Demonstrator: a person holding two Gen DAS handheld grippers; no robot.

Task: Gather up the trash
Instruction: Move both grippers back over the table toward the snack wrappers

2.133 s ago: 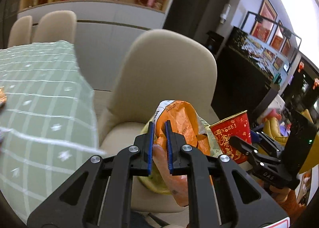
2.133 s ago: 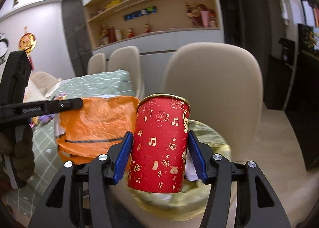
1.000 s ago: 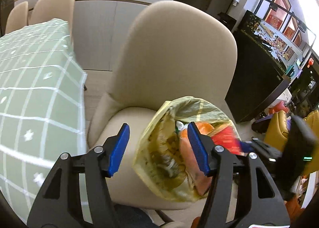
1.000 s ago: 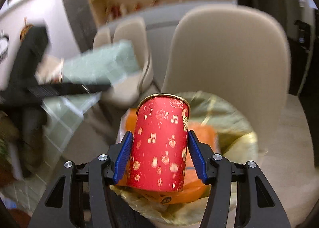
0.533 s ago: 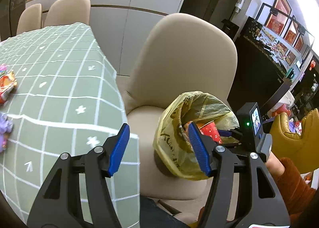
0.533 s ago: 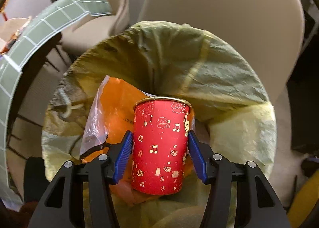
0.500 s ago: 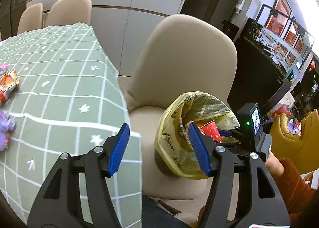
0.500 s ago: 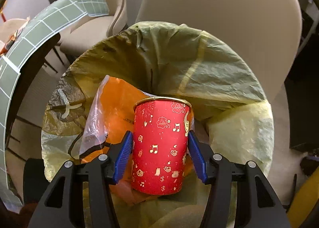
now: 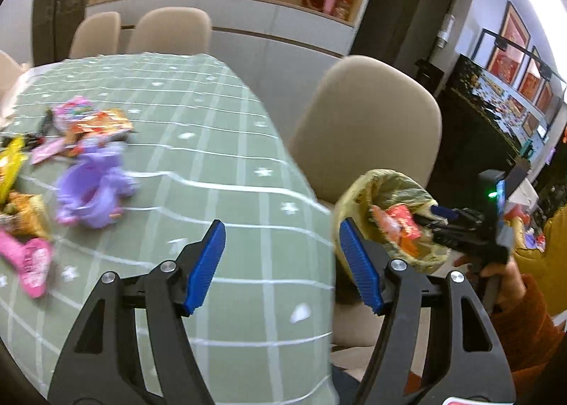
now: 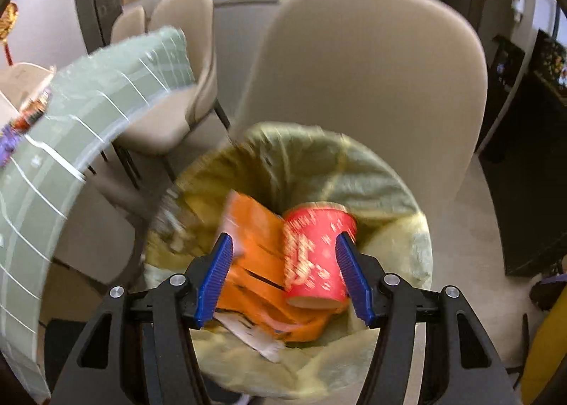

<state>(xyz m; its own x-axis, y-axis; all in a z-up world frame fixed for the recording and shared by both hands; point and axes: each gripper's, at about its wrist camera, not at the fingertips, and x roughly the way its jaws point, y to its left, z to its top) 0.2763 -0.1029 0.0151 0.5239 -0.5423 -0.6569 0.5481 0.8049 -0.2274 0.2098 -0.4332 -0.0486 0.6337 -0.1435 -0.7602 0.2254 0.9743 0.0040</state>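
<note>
Right gripper point(image 10: 285, 275): the jaws are opening. The red paper cup point(image 10: 315, 256) lies between the blue pads, tilted and motion-blurred, apparently clear of both. It rests inside the yellow trash bag point(image 10: 389, 192), against the orange wrapper point(image 10: 255, 245), with a white scrap of paper below it. Half a second earlier the pads pressed the cup upright on both sides; it has since tipped over among the trash.

Left gripper point(image 9: 280, 266): the jaws are opening and hold nothing. Between its pads only the green checked tablecloth point(image 9: 212, 164) appears.

View comparison: only the right wrist view looks down into the bag and shows how the cup and wrapper lie. Only the left wrist view shows the table top and the trash on it: a purple wrapper point(image 9: 94, 189), a pink wrapper point(image 9: 30, 259), a yellow packet point(image 9: 9, 164) and a cluster of red and pink packets point(image 9: 92, 123). It also shows the right gripper from outside, held by a hand point(image 9: 503, 275) in a rust-coloured sleeve, at the bag's rim.

Surroundings: the bag sits on the seat of a beige chair point(image 10: 372, 79), just beside the table edge. More beige chairs stand at the far side, before a shelf of figurines. In the left wrist view, the right finger point(image 9: 359, 272) hides part of the bag.

Change: one second ago the left wrist view faced the bag and chair; it now faces the table top.
</note>
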